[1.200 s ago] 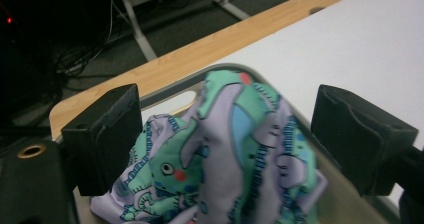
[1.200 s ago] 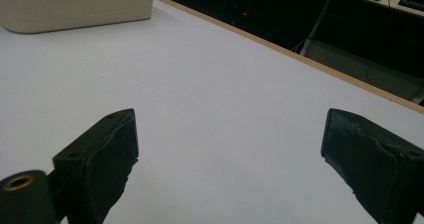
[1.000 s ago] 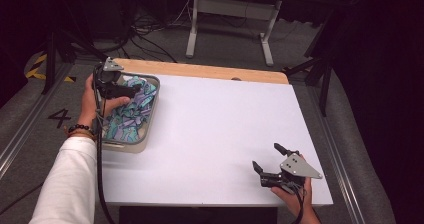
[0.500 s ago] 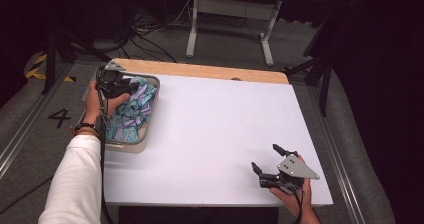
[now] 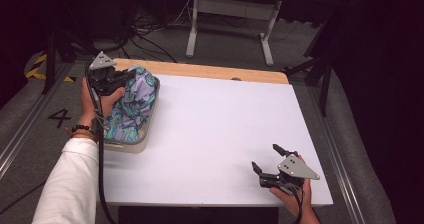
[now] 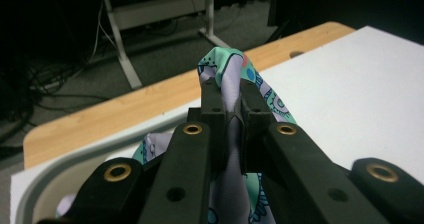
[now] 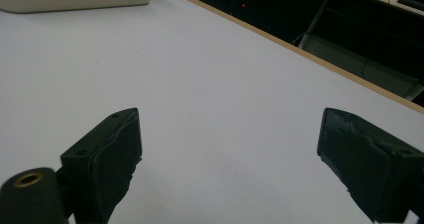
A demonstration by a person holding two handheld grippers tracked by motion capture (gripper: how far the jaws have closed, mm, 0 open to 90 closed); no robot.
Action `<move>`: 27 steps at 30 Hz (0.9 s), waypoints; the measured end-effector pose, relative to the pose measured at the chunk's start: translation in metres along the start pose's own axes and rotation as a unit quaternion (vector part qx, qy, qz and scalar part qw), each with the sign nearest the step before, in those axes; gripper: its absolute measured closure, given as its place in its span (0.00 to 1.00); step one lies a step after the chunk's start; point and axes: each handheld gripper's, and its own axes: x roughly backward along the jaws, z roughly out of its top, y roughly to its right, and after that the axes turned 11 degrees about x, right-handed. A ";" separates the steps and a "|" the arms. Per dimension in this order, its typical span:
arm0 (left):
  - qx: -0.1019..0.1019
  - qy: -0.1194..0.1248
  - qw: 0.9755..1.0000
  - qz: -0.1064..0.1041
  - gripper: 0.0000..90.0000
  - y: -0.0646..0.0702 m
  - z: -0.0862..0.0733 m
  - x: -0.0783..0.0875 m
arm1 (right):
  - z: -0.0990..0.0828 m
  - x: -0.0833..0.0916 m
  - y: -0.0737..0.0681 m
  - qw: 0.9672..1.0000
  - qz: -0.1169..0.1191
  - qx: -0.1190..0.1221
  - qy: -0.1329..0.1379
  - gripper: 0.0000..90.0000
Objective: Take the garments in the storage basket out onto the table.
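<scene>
Patterned cloth [image 5: 131, 104] bunched over tray [image 5: 131, 145], upper left of high view, pinched by left gripper [image 6: 232, 115]; right gripper [image 5: 266, 160] lower right, jaws wide, empty.

Table [image 5: 220, 134] middle open; tub [image 5: 131, 145] blocks left edge.

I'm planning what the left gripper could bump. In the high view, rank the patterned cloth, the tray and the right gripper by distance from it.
1. patterned cloth: pinched in the left gripper.
2. tray: just below, at the table's left edge.
3. right gripper: far across, near right corner.
</scene>
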 end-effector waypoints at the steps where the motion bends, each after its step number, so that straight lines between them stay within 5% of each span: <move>1: -0.002 0.005 1.000 0.001 0.94 0.002 0.001 0.002 | 0.000 0.000 0.000 1.000 0.000 0.000 0.000 0.12; 7: -0.004 0.043 0.999 -0.006 0.94 0.014 0.012 0.013 | 0.000 0.000 0.001 1.000 -0.005 0.001 -0.003 0.13; 15: -0.006 0.099 0.994 -0.034 0.94 0.031 0.034 0.033 | 0.000 0.000 0.003 1.000 -0.010 -0.004 -0.004 0.14; 27: -0.018 0.139 0.988 -0.066 0.94 0.062 0.058 0.049 | 0.000 0.001 0.004 1.000 -0.012 -0.008 -0.004 0.14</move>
